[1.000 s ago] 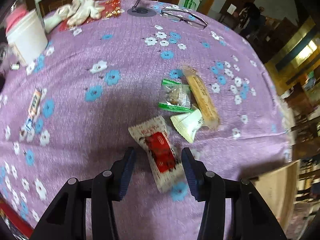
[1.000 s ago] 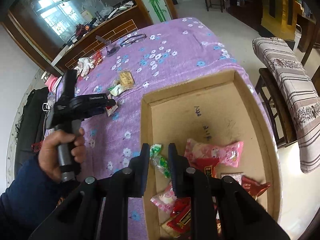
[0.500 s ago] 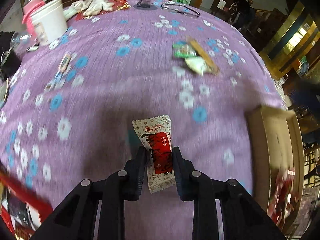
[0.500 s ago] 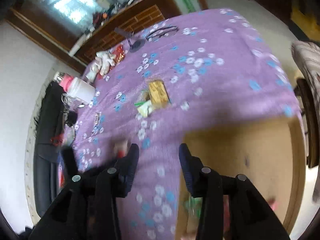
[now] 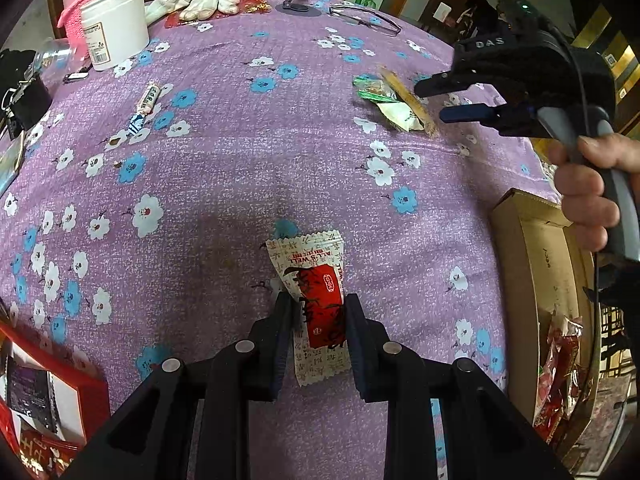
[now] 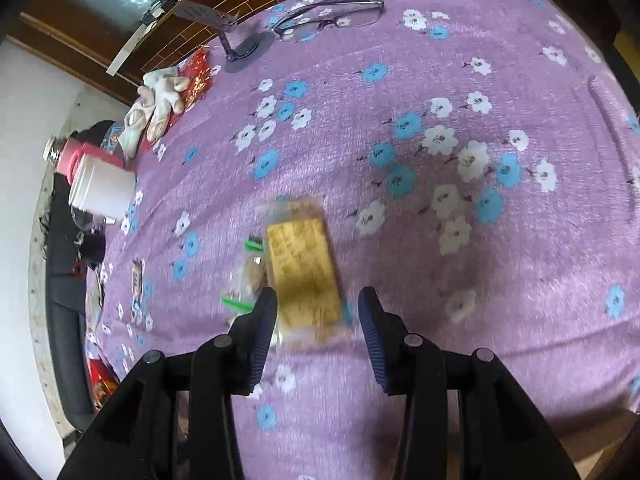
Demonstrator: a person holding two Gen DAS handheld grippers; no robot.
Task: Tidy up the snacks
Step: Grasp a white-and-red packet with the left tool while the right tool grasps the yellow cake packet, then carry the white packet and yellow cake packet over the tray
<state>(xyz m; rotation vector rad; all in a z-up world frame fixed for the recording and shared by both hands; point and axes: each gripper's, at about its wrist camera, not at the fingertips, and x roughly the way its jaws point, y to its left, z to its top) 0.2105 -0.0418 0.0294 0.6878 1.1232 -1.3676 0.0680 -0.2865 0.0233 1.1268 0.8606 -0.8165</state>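
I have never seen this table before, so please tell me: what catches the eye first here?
First, the purple flowered tablecloth. Near the front, the left claw pinches a white-and-red snack packet. Farther back, the right claw stands open over a yellow snack bar in a small pile of snacks, and a cardboard box sits at the table's right edge.

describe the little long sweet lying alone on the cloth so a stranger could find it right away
Start at the big white tub on the far left of the purple flowered tablecloth. Come a little nearer and rightward over the cloth to a thin stick-shaped sweet lying by itself. Its wrapper is white with blue twisted ends, unlike the green and tan packets piled together across the table.
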